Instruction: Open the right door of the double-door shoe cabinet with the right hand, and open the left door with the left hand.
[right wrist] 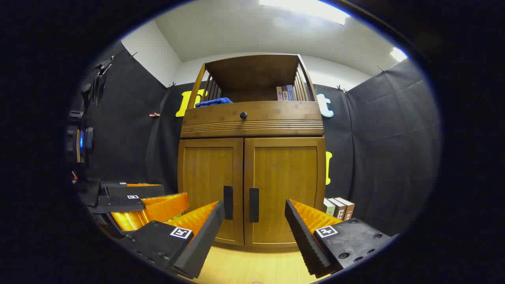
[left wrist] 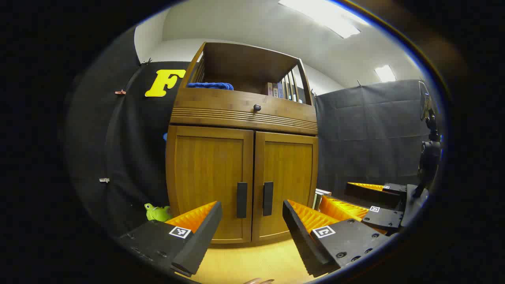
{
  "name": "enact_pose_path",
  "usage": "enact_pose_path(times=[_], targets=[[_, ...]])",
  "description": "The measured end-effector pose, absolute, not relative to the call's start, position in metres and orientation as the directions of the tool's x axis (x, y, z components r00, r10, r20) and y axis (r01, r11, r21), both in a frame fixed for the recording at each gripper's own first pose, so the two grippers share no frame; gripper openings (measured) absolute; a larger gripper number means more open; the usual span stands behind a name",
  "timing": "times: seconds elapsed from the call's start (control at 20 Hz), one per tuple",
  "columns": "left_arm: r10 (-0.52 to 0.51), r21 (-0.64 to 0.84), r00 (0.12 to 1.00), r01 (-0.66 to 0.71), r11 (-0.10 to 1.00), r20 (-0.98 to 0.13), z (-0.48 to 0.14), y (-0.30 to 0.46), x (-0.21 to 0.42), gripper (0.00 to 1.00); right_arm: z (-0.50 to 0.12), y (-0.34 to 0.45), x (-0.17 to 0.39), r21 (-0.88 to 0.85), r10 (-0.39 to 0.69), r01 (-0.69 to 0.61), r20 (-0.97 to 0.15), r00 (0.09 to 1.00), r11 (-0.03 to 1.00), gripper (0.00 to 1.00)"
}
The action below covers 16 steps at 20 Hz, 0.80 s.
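One wooden shoe cabinet [right wrist: 252, 157] stands against the booth's black wall, straight ahead of both grippers.

- Two doors, left door [left wrist: 211, 179] and right door [right wrist: 284, 191], both closed; one dark vertical handle each.
- One drawer front with one round knob [right wrist: 243, 115].
- One open top shelf: one blue cloth [right wrist: 213, 102], several upright books [right wrist: 286, 93], spine writing illegible.
- Three books [right wrist: 339, 208] on the floor beside the cabinet's right.
- One green toy [left wrist: 157, 213] at the left.
- Left gripper [left wrist: 252, 236]: spread wide, empty.
- Right gripper [right wrist: 254, 236]: spread wide, empty.
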<state>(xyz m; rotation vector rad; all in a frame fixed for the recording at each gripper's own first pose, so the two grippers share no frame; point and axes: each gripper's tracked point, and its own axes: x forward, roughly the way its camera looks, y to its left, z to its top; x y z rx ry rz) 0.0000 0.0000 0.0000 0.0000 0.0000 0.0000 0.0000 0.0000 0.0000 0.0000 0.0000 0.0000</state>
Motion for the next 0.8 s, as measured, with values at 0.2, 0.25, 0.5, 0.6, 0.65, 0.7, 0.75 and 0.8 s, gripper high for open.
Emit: enact_pose_path(times=[0.2,0.25,0.5,0.6,0.65,0.7,0.75,0.8], targets=[[0.0,-0.014,1.0,0.0,1.0,-0.004,-0.002,-0.0008,0.0004,0.94,0.0032,-0.0029,-0.0002,-0.012,0.0,0.0,0.001,1.0,1.0,0.97],[0.007,-0.011,1.0,-0.007,1.0,-0.005,-0.0023,0.0003,0.0002,0.95,0.0025,-0.0035,-0.0004,-0.012,0.002,-0.002,-0.002,1.0,1.0,0.97],[0.02,-0.011,1.0,-0.02,1.0,-0.003,-0.002,-0.0008,0.0023,0.96,0.0018,-0.0049,0.0028,-0.012,0.016,-0.016,-0.008,1.0,1.0,0.97],[0.02,-0.011,1.0,-0.02,1.0,0.013,0.0008,-0.0026,0.0007,0.96,0.0015,-0.0059,0.0032,-0.011,0.024,-0.024,-0.007,1.0,1.0,0.97],[0.021,-0.01,1.0,-0.021,1.0,0.018,0.0019,-0.0021,-0.0002,0.96,0.0025,-0.0048,0.0035,-0.008,0.032,-0.032,-0.003,0.999,0.999,0.97],[0.02,-0.011,1.0,-0.02,1.0,0.021,0.0027,-0.0032,-0.002,0.96,0.0049,-0.0041,0.0045,-0.003,0.041,-0.041,0.006,0.999,0.999,0.97],[0.018,-0.014,1.0,-0.018,1.0,0.022,0.002,-0.0048,-0.0036,0.96,0.0065,-0.0043,0.0053,0.002,0.046,-0.046,0.014,0.999,0.999,0.97],[0.016,-0.015,1.0,-0.016,1.0,0.021,0.0028,-0.0057,-0.0051,0.94,0.0075,-0.005,0.0068,0.01,0.05,-0.051,0.022,0.998,0.999,0.97]])
